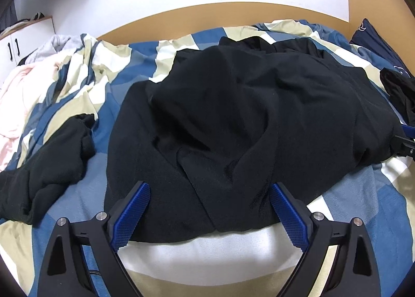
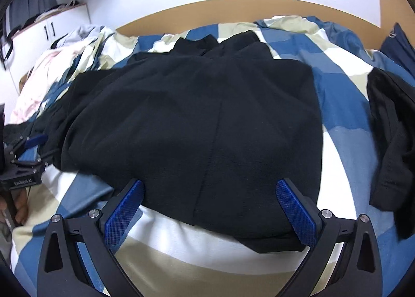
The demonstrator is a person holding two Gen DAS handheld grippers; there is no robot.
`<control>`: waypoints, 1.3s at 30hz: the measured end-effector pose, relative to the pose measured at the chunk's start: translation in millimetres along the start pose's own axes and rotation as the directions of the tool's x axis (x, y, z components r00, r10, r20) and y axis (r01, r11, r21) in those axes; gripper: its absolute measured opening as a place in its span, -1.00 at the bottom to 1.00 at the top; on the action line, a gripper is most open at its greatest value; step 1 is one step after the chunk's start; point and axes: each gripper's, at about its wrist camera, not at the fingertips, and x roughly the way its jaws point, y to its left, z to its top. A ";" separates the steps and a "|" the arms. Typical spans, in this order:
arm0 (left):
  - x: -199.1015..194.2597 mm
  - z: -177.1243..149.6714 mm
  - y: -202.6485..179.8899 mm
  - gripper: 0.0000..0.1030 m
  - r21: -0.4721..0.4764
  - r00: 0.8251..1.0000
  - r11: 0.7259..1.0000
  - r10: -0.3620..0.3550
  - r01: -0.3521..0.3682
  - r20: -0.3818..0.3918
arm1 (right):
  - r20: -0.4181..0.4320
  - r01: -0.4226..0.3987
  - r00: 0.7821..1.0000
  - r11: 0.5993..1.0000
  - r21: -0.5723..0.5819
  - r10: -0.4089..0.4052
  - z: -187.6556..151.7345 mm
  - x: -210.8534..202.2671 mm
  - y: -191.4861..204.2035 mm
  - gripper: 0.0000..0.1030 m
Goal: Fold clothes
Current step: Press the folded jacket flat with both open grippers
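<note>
A large black garment [image 1: 233, 120] [image 2: 197, 125] lies spread and partly doubled over on the blue, white and beige quilt [image 1: 220, 253] [image 2: 181, 240]. Its near hem lies between the fingers of both grippers. My left gripper [image 1: 210, 186] is open, its blue pads wide apart on either side of a creased fold at the hem. My right gripper [image 2: 210, 182] is open too, straddling the garment's near right corner. Each gripper shows at the edge of the other's view: the right gripper [image 1: 404, 141], the left gripper [image 2: 28, 146].
Another black garment [image 1: 52, 157] lies crumpled to the left, and one more [image 2: 391, 141] to the right. Pink cloth [image 1: 15, 94] is piled at the far left. A wooden headboard [image 1: 207, 11] and a navy pillow [image 2: 399, 48] stand behind. A white cabinet [image 1: 15, 45] sits left.
</note>
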 end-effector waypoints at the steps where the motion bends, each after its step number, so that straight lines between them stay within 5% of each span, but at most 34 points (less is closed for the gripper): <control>1: 1.5 -0.4 -0.7 0.84 0.000 1.000 1.000 0.001 -0.001 -0.004 | 0.023 0.006 1.000 1.000 -0.001 -0.006 0.1 -4.4 0.6 1.00; 7: 5.7 -1.6 -0.7 0.86 -0.002 1.000 1.000 -0.018 0.017 -0.023 | 0.168 0.048 0.985 0.999 -0.021 -0.043 0.3 -31.5 6.5 1.00; 10: 9.8 -1.1 1.0 0.93 -0.011 0.998 0.999 -0.036 0.035 -0.046 | 0.020 0.064 0.998 0.998 -0.002 -0.063 4.7 -2.8 -0.4 1.00; 13: 10.8 -1.1 0.8 0.98 -0.010 0.998 0.999 -0.043 0.042 -0.053 | -0.142 0.052 0.989 0.997 0.059 -0.043 4.1 26.4 -14.3 1.00; 23: 17.0 -1.2 9.2 1.00 -0.056 0.991 0.993 -0.111 0.107 -0.077 | -0.124 0.032 0.992 0.997 0.076 -0.022 -0.2 15.8 -19.6 1.00; 30: 16.4 -1.7 9.9 1.00 -0.060 0.990 0.992 -0.112 0.108 -0.081 | -0.073 -0.118 0.988 0.970 0.214 0.136 0.0 26.0 -48.3 1.00; 39: 14.8 -2.8 14.7 1.00 -0.066 0.990 0.991 -0.120 0.115 -0.076 | -0.092 -0.054 0.993 0.985 0.164 0.069 1.0 26.1 -36.6 1.00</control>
